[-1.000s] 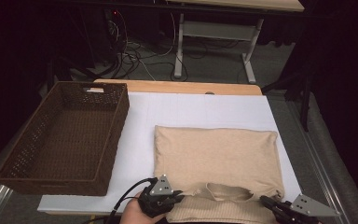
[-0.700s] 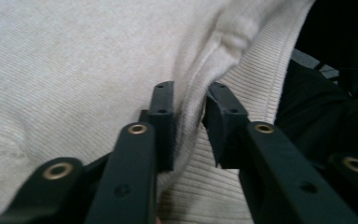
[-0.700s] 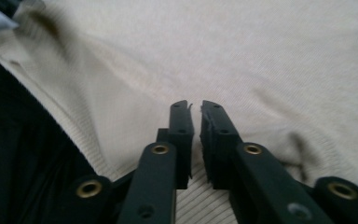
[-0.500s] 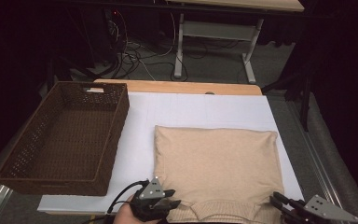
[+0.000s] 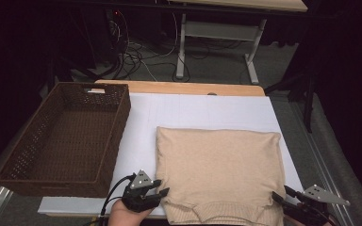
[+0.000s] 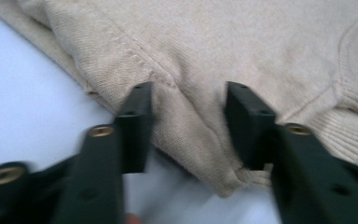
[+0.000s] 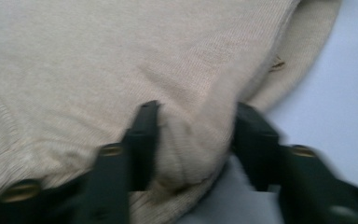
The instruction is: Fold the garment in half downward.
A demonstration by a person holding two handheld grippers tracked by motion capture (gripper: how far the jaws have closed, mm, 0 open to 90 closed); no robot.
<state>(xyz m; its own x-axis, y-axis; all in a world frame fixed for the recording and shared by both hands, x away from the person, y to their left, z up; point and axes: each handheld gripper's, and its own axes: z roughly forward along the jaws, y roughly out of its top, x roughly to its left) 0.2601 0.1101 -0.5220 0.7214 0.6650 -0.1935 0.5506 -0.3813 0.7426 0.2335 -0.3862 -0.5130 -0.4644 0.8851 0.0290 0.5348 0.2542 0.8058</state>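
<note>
A folded beige sweater (image 5: 219, 169) lies flat on the white table cover (image 5: 202, 110). My left gripper (image 5: 162, 188) is at its near left corner. In the left gripper view, that gripper (image 6: 189, 116) straddles a fold of the sweater (image 6: 237, 42); its jaws have just been closing and stand apart. My right gripper (image 5: 280, 193) is at the near right corner. In the right gripper view it (image 7: 196, 130) has a bulge of the sweater (image 7: 98, 56) between jaws that have just been opening a little.
A brown wicker basket (image 5: 118, 136) stands empty along the table's left side. Beyond the sweater the white cover reaches a wooden back edge (image 5: 179, 88). Cables and desk legs are on the floor behind.
Both grippers have drawn back toward the near edge and apart. The collar loop seen between them at first no longer shows; a ribbed band now lies along the sweater's near edge.
</note>
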